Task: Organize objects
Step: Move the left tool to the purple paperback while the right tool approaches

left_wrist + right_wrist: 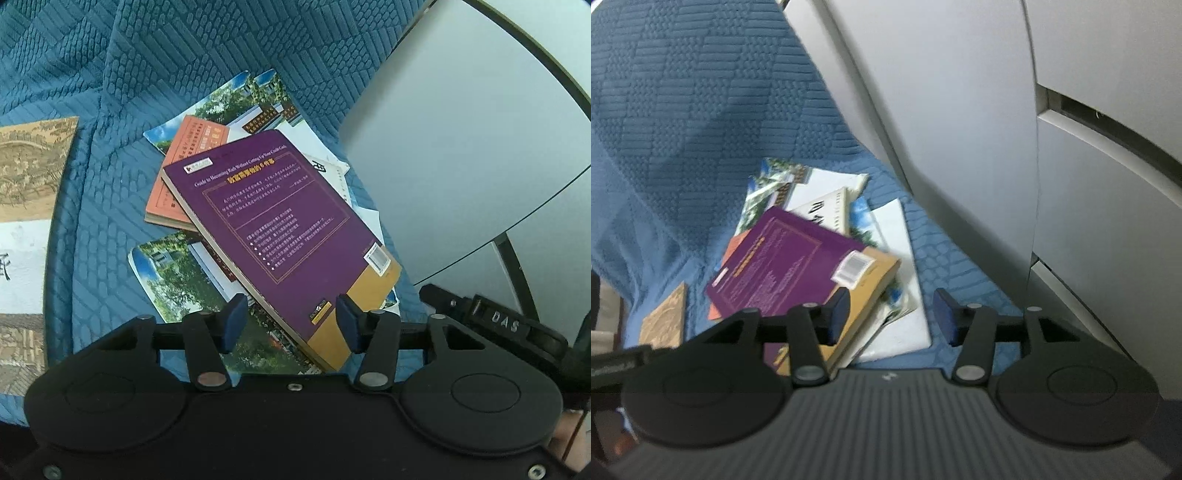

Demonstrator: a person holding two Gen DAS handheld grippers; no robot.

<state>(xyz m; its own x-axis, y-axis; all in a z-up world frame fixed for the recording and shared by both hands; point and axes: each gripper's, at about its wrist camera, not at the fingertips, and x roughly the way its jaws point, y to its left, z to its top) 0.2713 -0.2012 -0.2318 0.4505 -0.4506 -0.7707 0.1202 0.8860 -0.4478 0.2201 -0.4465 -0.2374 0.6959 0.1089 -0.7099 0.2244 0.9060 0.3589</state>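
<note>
The left tongs (290,325) stand apart over the near corner of the purple book (273,236), their blue pads on either side of its gold-coloured end without pressing on it. The right tongs (892,315) are apart too, empty, one pad above the book's gold edge and the other over the blue cover.

The purple book lies on top of an untidy heap on a blue quilted bedspread (110,92). Under it, toward ten o'clock, an orange book (177,173) sticks out; glossy booklets with green trees (177,273) fan out at seven and twelve o'clock, and white sheets (332,162) poke out toward two o'clock. A tan picture book (33,166) lies well apart at nine o'clock, and a pale grey wall panel (461,129) rises just beside the heap at three o'clock.

The risks, as I judge them: the heap is loose and askew, so a pinch on the purple book's corner alone could let it swing and drag the thin booklets along. The slick covers may slide off one another onto the soft bedspread. A single pad catching the cover could fold it back instead of lifting the book. With both tongs crowding one corner, they might also knock each other.
</note>
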